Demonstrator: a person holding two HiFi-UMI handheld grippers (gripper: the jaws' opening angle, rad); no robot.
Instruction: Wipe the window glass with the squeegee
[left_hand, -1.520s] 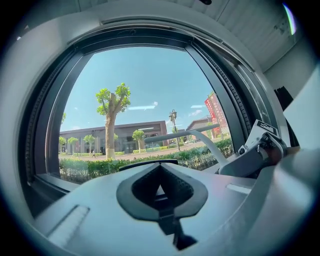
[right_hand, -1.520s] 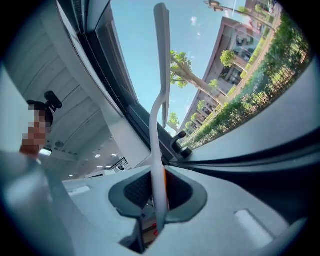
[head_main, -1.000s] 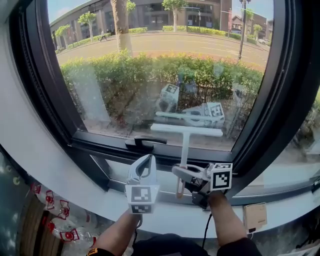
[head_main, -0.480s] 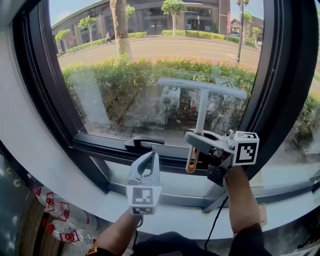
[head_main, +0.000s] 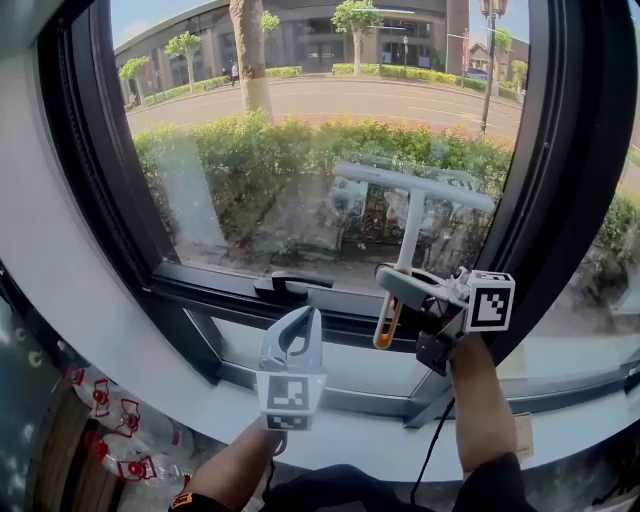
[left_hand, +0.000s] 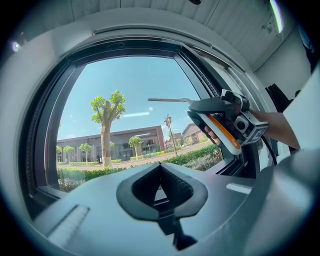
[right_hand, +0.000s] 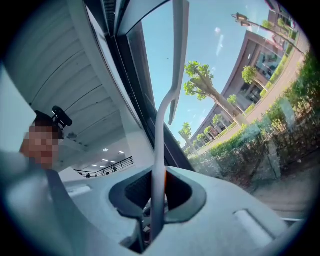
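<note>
squeegee (head_main: 411, 230) handle sits clamped in the right claw (head_main: 398, 288), blade above it at the window glass (head_main: 280, 140), likely set for a downward pull; left claw (head_main: 296, 335) idles closed, empty, below-left.

Squeegee (head_main: 412, 215) is white up top, with an orange stripe down the handle, centre-right of the head view. The left gripper (head_main: 303, 320) and right gripper (head_main: 392, 290) are both pale grey with dark pads, and each has a cube of black-and-white square markers. Window frame (head_main: 85, 200) is black, sill (head_main: 110, 360) off-white. Green hedge (head_main: 250, 150) outside, bright blue sky (left_hand: 135, 85). Lower left there are clear bottles (head_main: 115, 430) with red-and-white labels. Glass (head_main: 190, 200) has a milky streak at upper left.
</note>
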